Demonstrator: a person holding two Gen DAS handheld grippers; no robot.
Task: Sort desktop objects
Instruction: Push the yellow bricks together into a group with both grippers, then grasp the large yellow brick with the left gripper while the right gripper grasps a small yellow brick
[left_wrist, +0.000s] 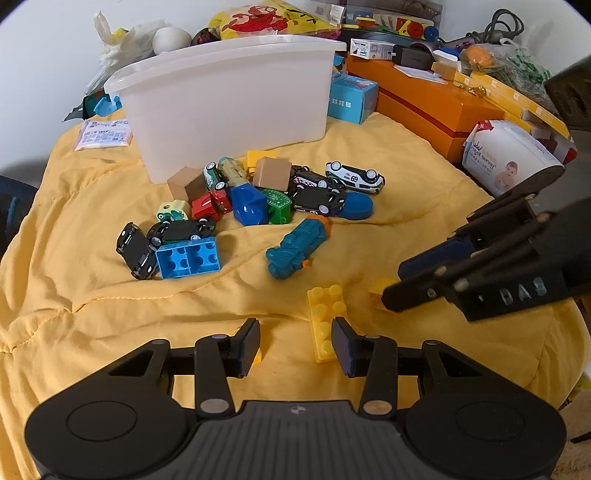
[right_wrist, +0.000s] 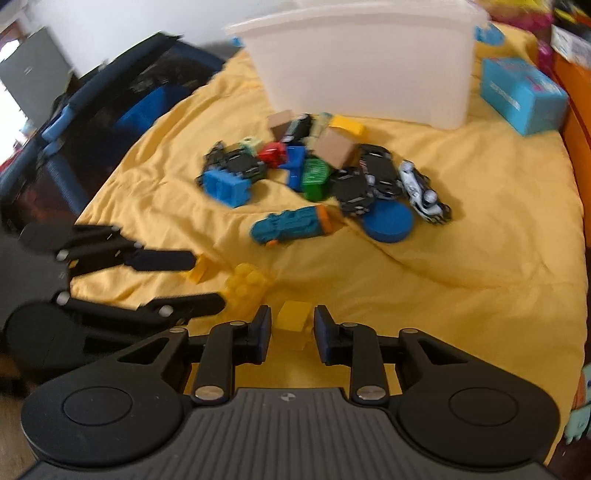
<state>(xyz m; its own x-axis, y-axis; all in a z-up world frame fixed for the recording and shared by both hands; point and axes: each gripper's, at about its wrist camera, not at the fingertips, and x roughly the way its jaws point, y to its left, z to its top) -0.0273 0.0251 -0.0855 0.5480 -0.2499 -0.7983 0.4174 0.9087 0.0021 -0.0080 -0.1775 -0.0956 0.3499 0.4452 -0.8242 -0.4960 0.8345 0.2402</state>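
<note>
A small yellow block (right_wrist: 293, 317) lies on the yellow cloth (right_wrist: 461, 314) between the jaws of my right gripper (right_wrist: 293, 330); thin gaps show on both sides, so the gripper is open around it. My left gripper (left_wrist: 295, 347) is open and empty above the cloth, with a long yellow studded brick (left_wrist: 327, 321) by its right pad and a small yellow piece (left_wrist: 256, 356) behind its left pad. In the left wrist view the right gripper (left_wrist: 391, 291) reaches in from the right. A pile of toy cars and blocks (left_wrist: 258, 199) lies in front of the white bin (left_wrist: 229, 92).
A teal toy (left_wrist: 295, 243) lies apart from the pile, nearer the grippers. An orange box (left_wrist: 424, 103), a blue carton (left_wrist: 351, 98) and a wipes pack (left_wrist: 509, 158) crowd the right side. A dark chair (right_wrist: 92, 129) stands off the cloth's left edge.
</note>
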